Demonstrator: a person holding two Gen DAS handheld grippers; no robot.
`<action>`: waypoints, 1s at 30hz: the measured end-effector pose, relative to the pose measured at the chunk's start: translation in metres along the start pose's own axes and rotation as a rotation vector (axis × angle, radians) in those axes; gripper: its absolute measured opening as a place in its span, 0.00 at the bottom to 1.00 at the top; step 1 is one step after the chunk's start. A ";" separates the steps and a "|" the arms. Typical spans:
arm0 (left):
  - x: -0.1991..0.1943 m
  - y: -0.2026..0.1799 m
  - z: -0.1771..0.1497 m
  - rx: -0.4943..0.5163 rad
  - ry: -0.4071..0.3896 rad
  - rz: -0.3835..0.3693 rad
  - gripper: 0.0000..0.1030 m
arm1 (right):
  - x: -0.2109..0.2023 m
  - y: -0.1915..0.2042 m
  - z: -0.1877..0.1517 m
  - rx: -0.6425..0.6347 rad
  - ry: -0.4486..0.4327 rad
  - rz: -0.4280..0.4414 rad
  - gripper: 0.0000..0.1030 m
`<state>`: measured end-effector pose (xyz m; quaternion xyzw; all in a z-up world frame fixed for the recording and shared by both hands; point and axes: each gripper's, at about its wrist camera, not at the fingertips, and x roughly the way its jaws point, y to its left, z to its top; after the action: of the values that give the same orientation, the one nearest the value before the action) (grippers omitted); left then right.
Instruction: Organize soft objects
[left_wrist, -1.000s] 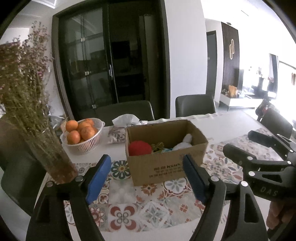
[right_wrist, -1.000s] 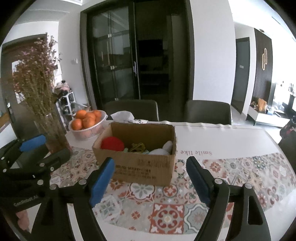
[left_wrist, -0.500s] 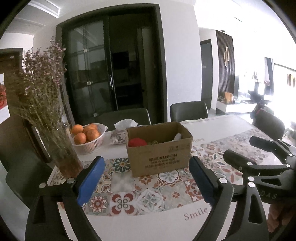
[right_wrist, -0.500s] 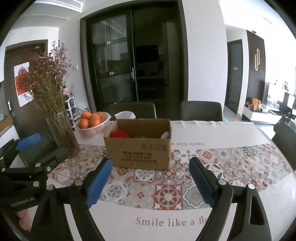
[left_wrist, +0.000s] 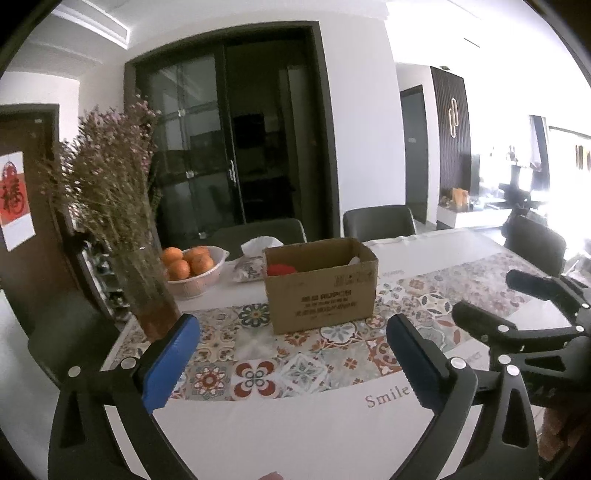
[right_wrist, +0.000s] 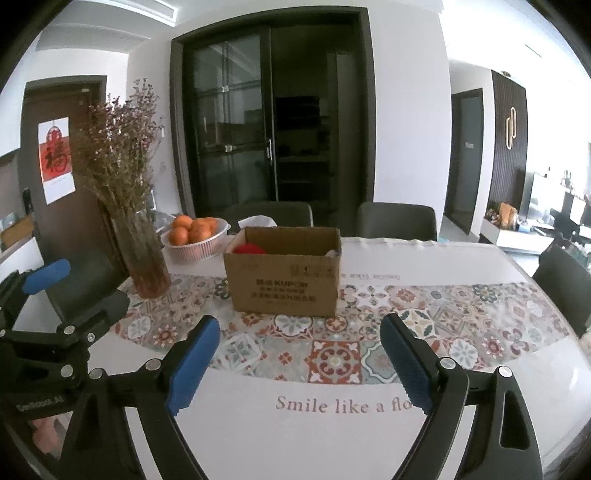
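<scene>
Clearly legible on the white near strip of the tablecloth, on the camera's side of the cardboard box, is the line "Smile like a flo", cut off by a blue pad; the left wrist view shows only "Smile". The box's near face carries dark printing with Latin letters something like "KUPON" among other characters too blurred to read. On the door far left of the box hangs a white sheet with a red character.

The box stands upright on the patterned runner with its open top up and its long side facing both cameras, running left to right. Inside, a red soft ball lies at the left end and something white shows at the right end; the rest of the contents are hidden by the wall.

Left of the box a white basket holds oranges, and a glass vase holds dried flowers. A tissue pack sits behind the box.

The left gripper and the right gripper both hover before the box, well apart from it. The left jaws are opening with nothing between them; the right fingers stand wide apart, likewise empty.
</scene>
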<state>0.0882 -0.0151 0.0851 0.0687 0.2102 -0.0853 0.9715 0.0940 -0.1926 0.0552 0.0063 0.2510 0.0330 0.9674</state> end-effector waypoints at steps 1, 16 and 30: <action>-0.003 -0.001 -0.002 0.003 -0.004 0.007 1.00 | -0.004 0.000 -0.002 -0.001 -0.003 -0.004 0.87; -0.047 -0.002 -0.029 0.017 -0.038 0.057 1.00 | -0.033 0.007 -0.023 -0.013 -0.012 -0.017 0.87; -0.067 -0.003 -0.036 0.021 -0.067 0.060 1.00 | -0.049 0.010 -0.034 -0.003 -0.039 0.000 0.87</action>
<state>0.0137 -0.0025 0.0803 0.0821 0.1745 -0.0605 0.9794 0.0344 -0.1861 0.0491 0.0057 0.2321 0.0331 0.9721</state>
